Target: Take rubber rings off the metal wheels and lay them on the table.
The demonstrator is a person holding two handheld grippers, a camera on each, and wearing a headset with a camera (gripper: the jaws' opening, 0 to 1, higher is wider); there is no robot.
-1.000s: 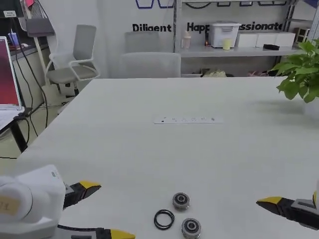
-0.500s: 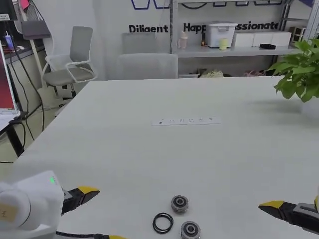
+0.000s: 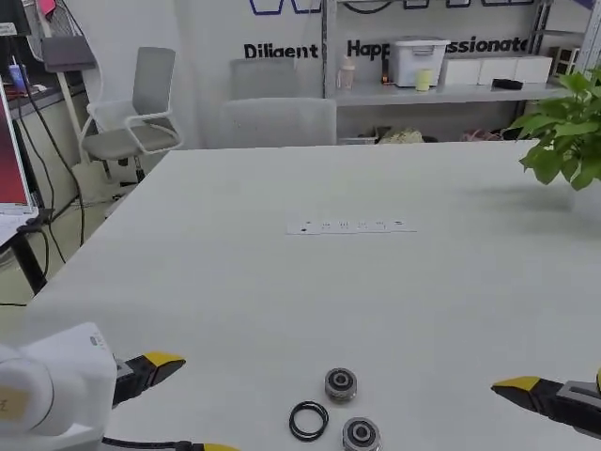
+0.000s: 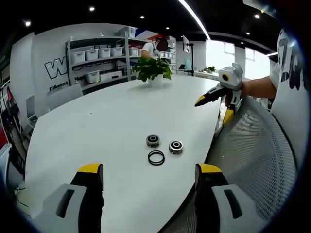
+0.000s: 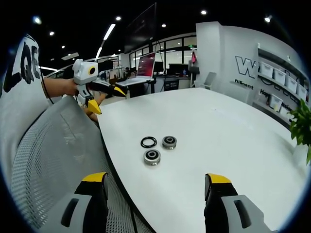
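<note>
A black rubber ring [image 3: 308,420] lies flat on the white tabletop [image 3: 376,301] near its front edge, just beside two small metal wheels. One wheel [image 3: 341,383] sits a little farther in and the other wheel [image 3: 361,433] closer to the edge. Both rest on their sides with dark outer rims showing, though whether those rims are rubber is too small to tell.

The left hand-held gripper [image 3: 188,406] hangs at the tabletop's near edge to one side of the trio. Its yellow-tipped jaws are spread wide and carry nothing. The right hand-held gripper [image 5: 156,178] is held off the opposite side, well apart from the wheels, its jaws likewise gaping and empty.

A mesh chair back [image 4: 252,155] stands between the person and the tabletop. Farther along the surface, a flush socket panel [image 3: 349,225] is set into the middle and a leafy potted plant [image 3: 563,132] stands at the right edge. A grey office chair [image 3: 141,113] and shelves [image 3: 451,92] of white bins line the wall beyond.
</note>
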